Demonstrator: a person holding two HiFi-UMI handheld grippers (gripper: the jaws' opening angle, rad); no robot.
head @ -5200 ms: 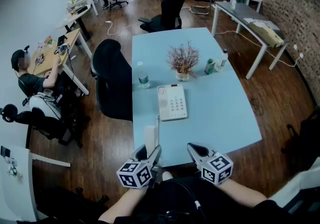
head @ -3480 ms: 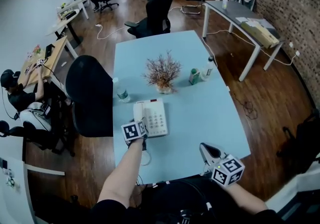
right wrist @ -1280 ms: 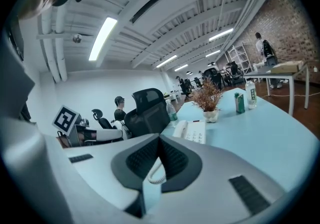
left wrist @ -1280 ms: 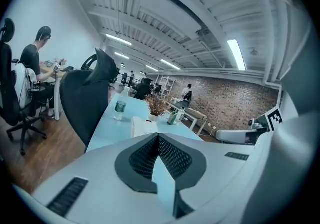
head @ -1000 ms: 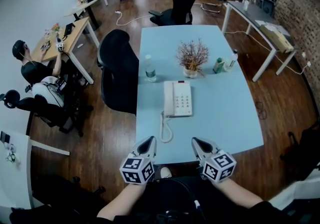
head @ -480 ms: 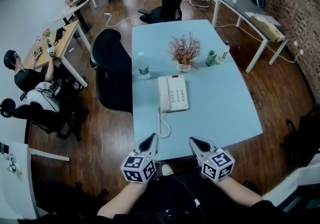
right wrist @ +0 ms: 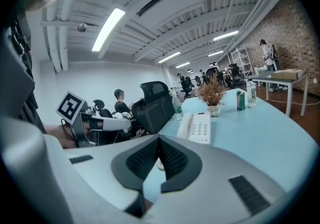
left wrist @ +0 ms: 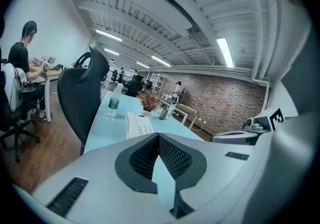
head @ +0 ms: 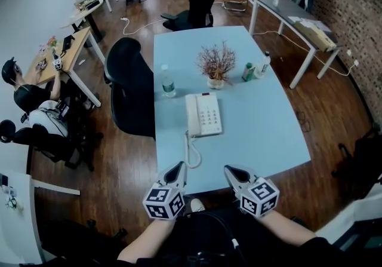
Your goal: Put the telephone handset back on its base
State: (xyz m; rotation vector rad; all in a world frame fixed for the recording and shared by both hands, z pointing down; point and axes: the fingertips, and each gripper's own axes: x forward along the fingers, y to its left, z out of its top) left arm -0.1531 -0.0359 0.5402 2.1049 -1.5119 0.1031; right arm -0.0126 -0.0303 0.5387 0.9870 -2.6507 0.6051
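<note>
1. head view: we look steeply down on a pale blue table [head: 262, 140]. the telephone base [head: 210, 115] sits near its middle. the handset [head: 191, 115] lies along the base's left side, in the cradle. its coiled cord [head: 190, 153] loops toward the near edge. we judge the task done, with nothing left to place. the left gripper [head: 178, 168] and right gripper [head: 230, 171] are held side by side at the near table edge, well apart from the phone. their tips point forward and the forearms are tucked close to the body.
2. left gripper view: the two dark ribbed pads meet at their tips with nothing between them, so this gripper is closed and empty. the phone shows beyond it on the table.
3. right gripper view: its pads likewise meet tip to tip around nothing, so it is also closed and empty. the phone sits ahead, with the handset on the base.
</note>
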